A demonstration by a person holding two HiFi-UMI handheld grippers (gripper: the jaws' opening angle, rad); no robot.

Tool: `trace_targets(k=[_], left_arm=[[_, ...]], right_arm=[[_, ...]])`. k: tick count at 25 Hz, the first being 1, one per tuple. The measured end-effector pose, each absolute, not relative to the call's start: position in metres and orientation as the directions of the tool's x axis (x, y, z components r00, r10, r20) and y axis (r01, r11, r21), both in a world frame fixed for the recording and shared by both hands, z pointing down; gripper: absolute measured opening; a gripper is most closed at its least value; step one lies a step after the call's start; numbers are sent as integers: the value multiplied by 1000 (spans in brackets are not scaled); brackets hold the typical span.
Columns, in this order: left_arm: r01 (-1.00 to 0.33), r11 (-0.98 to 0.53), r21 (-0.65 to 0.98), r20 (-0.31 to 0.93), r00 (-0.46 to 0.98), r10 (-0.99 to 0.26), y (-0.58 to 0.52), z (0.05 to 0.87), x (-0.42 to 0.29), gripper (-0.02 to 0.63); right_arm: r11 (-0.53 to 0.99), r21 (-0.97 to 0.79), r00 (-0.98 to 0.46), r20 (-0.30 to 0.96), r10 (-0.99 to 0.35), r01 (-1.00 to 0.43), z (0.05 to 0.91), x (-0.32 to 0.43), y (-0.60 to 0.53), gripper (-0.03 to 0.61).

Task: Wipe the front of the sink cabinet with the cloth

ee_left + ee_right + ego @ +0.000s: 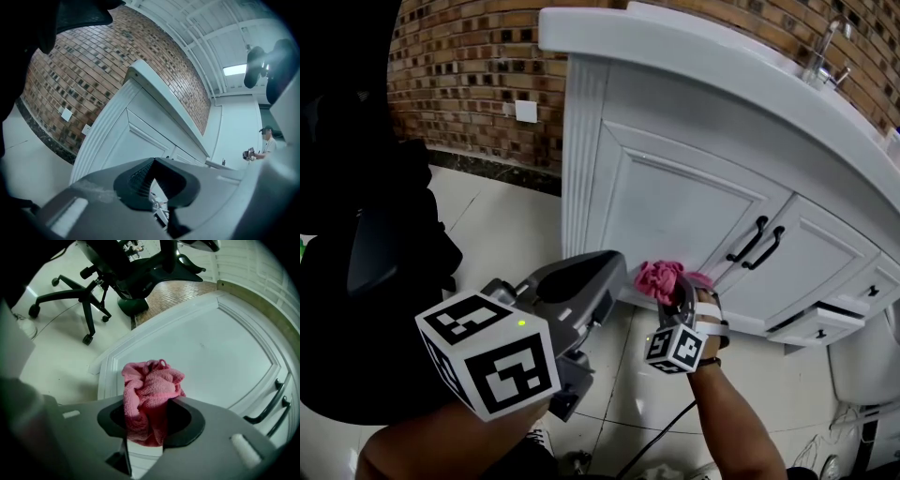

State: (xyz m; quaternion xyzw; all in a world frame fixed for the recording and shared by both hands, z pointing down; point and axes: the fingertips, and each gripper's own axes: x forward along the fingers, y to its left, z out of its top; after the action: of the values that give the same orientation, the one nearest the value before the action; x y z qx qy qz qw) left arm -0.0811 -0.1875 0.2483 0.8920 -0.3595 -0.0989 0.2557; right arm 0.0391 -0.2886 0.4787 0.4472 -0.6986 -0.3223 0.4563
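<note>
Head view: left claw [611,266] at 7 o'clock, grey body low over the pale tiled floor [492,225], pointing at the white panelled sink cabinet [675,197] but apart from it. Right claw [675,292] at 5 o'clock, pinching a bunched pink terry cloth [659,277]. The cloth sits at the bottom rail of the left cabinet door; can't tell if it actually touches. Two black bar handles [755,244] at 3 o'clock where the doors meet. Brown brick wall [459,75] at 11 o'clock. Chrome tap [825,52] on the white worktop [722,56] at 1 o'clock.

Left gripper view: left claw [154,164] pressed together at the tips – nothing between the ribbed pads. Cabinet corner and door fill the middle, brick wall runs from 9 to 1 o'clock. A person [267,140] stands far off at 3 o'clock.

Right gripper view: right claw [150,404] clamped on the pink terry cloth [151,383], a wad sticking up out of the jaws – the white door panel is right behind it. The handles [269,404] are at 4 o'clock. Black swivel office chair [91,291] on the floor at 11 o'clock.
</note>
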Motion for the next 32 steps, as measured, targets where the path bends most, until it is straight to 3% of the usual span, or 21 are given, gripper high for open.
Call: trace_targets(k=[18, 32], left_arm=[[-600, -601, 528, 18, 715, -699, -195, 254, -82, 3], [-599, -598, 534, 4, 708, -706, -196, 251, -89, 3]], right_arm=[[530, 783, -151, 510, -847, -326, 583, 35, -288, 152], [559, 776, -125, 548, -827, -292, 605, 32, -282, 152]])
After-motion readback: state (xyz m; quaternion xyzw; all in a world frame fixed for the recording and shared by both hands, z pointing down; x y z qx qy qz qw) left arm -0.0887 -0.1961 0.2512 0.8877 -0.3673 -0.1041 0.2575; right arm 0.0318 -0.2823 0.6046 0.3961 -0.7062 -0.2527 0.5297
